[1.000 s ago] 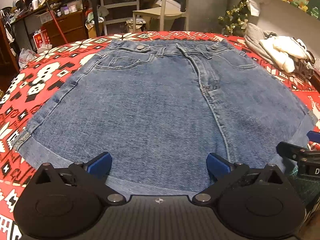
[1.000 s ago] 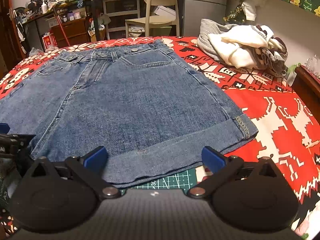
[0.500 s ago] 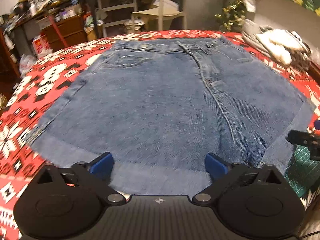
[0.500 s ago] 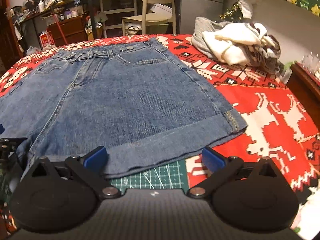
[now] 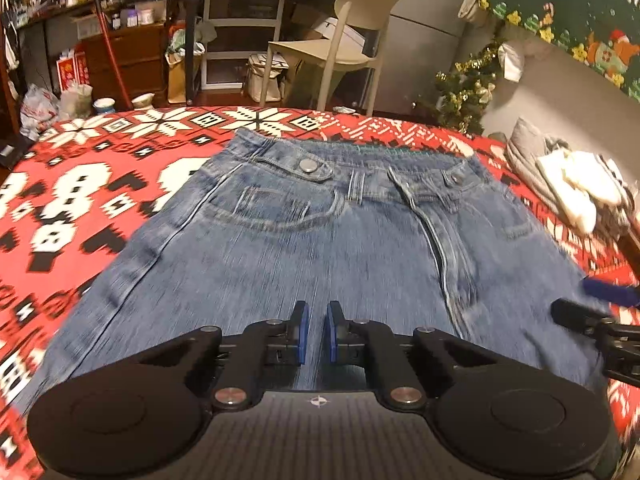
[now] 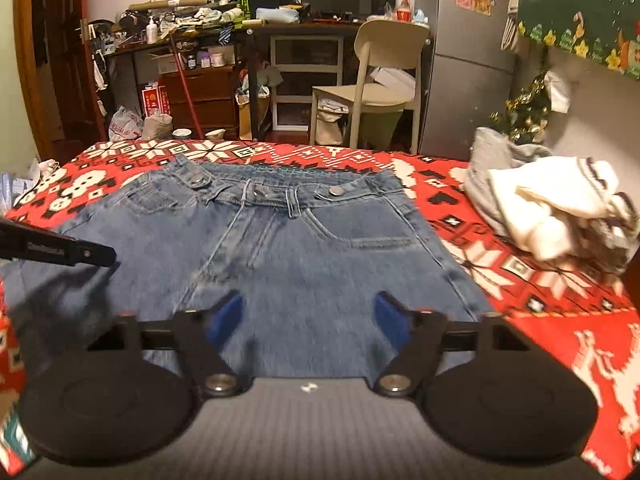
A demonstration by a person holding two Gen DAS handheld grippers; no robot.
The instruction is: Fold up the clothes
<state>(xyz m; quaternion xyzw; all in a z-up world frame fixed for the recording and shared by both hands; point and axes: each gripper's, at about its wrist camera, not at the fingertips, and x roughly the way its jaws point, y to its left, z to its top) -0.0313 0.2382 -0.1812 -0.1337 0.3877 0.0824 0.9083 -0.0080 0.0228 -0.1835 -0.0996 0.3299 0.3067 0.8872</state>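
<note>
Blue denim shorts [image 5: 304, 240] lie flat on the red patterned blanket [image 5: 80, 200], waistband at the far end; in the right wrist view the denim shorts [image 6: 304, 248] fill the middle. My left gripper [image 5: 316, 332] hovers over the left leg. Its jaws are closing and stand almost together, with only a slit between the blue pads [image 5: 303, 332] and no cloth pinched. It shows as a black arm, the left gripper [image 6: 60, 250], in the right wrist view. My right gripper [image 6: 308, 320] is over the right leg, its jaws closing but still wide apart, holding nothing. The lower hem is hidden under both grippers.
A pile of white and grey clothes [image 6: 552, 208] sits at the blanket's right side. Beyond the far edge stand a beige chair [image 6: 384, 80], a cluttered desk [image 6: 224, 28] and a small decorated tree [image 5: 464, 88].
Both grippers moved forward from the hem over the shorts, so the waistband looks nearer. The left jaws went from wide open to almost together; the right jaws narrowed about halfway.
</note>
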